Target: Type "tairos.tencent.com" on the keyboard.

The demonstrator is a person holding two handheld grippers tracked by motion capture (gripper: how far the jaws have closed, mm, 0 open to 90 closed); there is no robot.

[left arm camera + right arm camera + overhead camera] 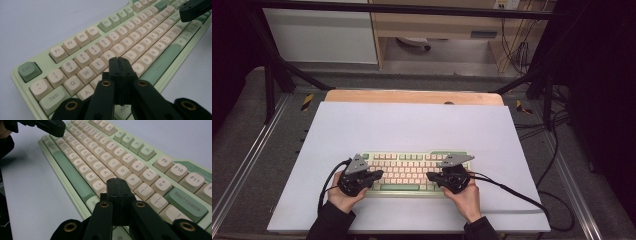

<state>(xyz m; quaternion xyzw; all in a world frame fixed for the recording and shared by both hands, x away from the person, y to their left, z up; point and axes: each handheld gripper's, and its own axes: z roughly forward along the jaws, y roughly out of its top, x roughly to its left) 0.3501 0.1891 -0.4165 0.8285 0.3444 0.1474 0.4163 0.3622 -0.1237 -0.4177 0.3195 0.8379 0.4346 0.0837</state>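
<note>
Keyboard (404,173), pale green with cream keys, lies on a white mat (412,125). Left gripper (119,60) and right gripper (117,181) hover over opposite ends, jaws closed, empty.

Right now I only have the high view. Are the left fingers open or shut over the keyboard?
Observer: Shut. In the left gripper view the left gripper has its fingers pressed together, with nothing between them.
Operator: Over which keys?
Observer: Its tip sits beside the G key and the V key of the keyboard. I cannot tell whether it touches a key.
Operator: And the right one?
Observer: The right gripper is shut too, with its tip near the K key and the P key.
</note>
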